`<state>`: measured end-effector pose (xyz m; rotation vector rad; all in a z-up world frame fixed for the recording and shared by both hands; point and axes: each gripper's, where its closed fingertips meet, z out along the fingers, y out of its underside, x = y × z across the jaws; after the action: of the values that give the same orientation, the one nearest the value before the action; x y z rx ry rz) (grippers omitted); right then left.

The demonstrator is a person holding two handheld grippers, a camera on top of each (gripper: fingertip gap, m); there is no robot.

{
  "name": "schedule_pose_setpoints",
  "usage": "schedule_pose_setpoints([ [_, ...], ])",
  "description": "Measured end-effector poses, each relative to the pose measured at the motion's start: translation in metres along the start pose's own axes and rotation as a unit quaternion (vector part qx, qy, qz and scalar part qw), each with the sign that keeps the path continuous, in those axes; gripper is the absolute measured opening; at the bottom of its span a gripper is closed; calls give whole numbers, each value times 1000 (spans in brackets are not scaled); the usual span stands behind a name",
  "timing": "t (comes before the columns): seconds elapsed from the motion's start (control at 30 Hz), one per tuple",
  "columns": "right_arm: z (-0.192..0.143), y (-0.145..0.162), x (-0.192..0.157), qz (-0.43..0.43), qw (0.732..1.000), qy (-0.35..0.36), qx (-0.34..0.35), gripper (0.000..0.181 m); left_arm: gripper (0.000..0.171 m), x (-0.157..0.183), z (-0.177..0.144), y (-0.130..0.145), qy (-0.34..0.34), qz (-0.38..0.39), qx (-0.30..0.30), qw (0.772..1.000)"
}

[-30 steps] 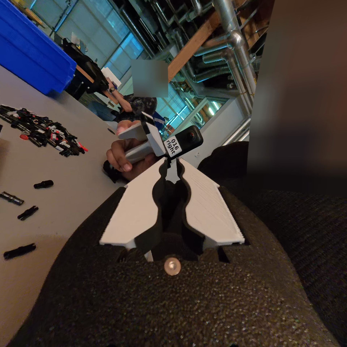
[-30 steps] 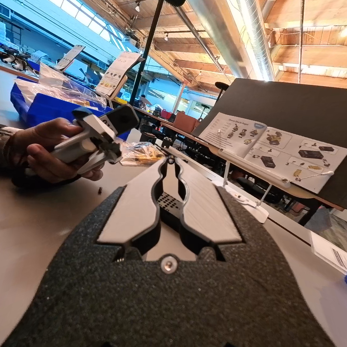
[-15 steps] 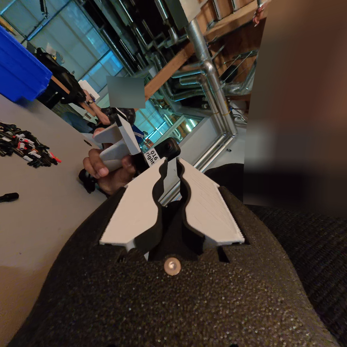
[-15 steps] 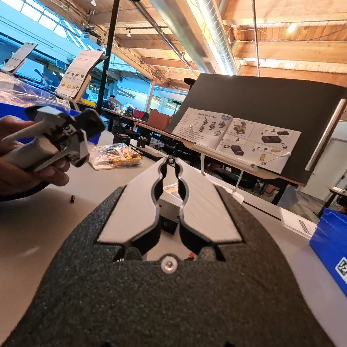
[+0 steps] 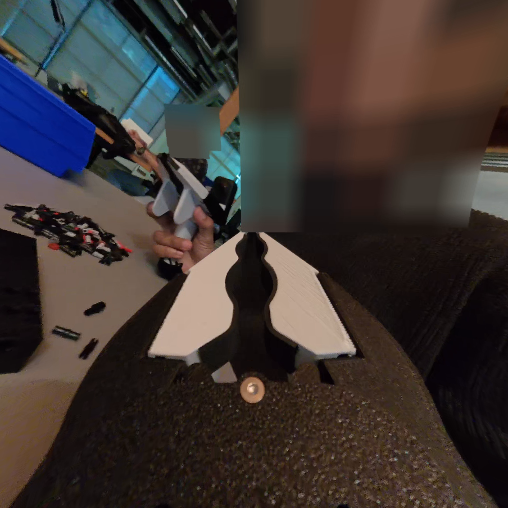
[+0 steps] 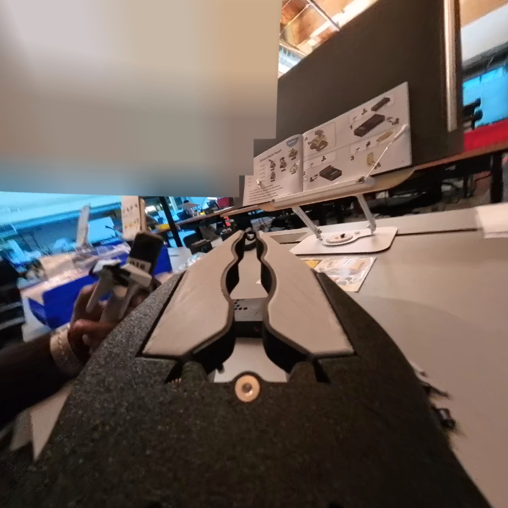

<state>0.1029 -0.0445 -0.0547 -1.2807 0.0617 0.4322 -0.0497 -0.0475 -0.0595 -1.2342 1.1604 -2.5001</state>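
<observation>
A: What are the two tools like?

B: Both are grainy black foam bodies with smooth pale wedge fingers. The left gripper (image 5: 251, 236) has its fingers drawn almost together at the tips, nothing between them. The right gripper (image 6: 250, 233) stands likewise, tips nearly meeting, empty.

A: And nearby?

B: Left of the left gripper, on the matte grey surface (image 5: 68, 277), lies a jumbled pile of small black, white and red parts (image 5: 68, 233), with loose black pins (image 5: 94, 308) nearer. A blue bin (image 5: 41, 132) sits at the far left edge.

A: By the right one?

B: Bare surface lies ahead, then a crinkled clear bag (image 6: 341, 270) and a metal stand holding an open booklet (image 6: 332, 154) farther off.
</observation>
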Motion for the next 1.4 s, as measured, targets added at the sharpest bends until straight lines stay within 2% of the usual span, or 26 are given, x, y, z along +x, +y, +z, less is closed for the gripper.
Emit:
schedule_pose_setpoints([
  [0.1,-4,1,-25,-75,996,-38,-1,7,3,-5,0,-3,-9,18,-12,1000],
  [0.2,-5,0,-42,-89,993,-71,8,7,3,8,4,1,18,24,-15,999],
  [0.37,-6,-3,-42,-142,989,-35,24,6,4,15,16,13,21,44,-40,998],
  [0.53,5,14,-45,-210,977,-26,-14,7,4,24,18,9,15,68,-23,997],
  [0.7,9,19,-48,-241,969,-43,-29,7,0,0,14,6,-75,80,-13,994],
  [1.03,14,28,-39,-260,962,-47,-76,7,0,-5,10,-22,-99,97,48,989],
  [1.2,15,28,-37,-247,965,-44,-73,7,0,-9,13,-15,-110,96,29,989],
  [1.4,18,41,-54,-199,970,-103,-96,7,0,-29,11,-5,-170,120,-10,978],
])
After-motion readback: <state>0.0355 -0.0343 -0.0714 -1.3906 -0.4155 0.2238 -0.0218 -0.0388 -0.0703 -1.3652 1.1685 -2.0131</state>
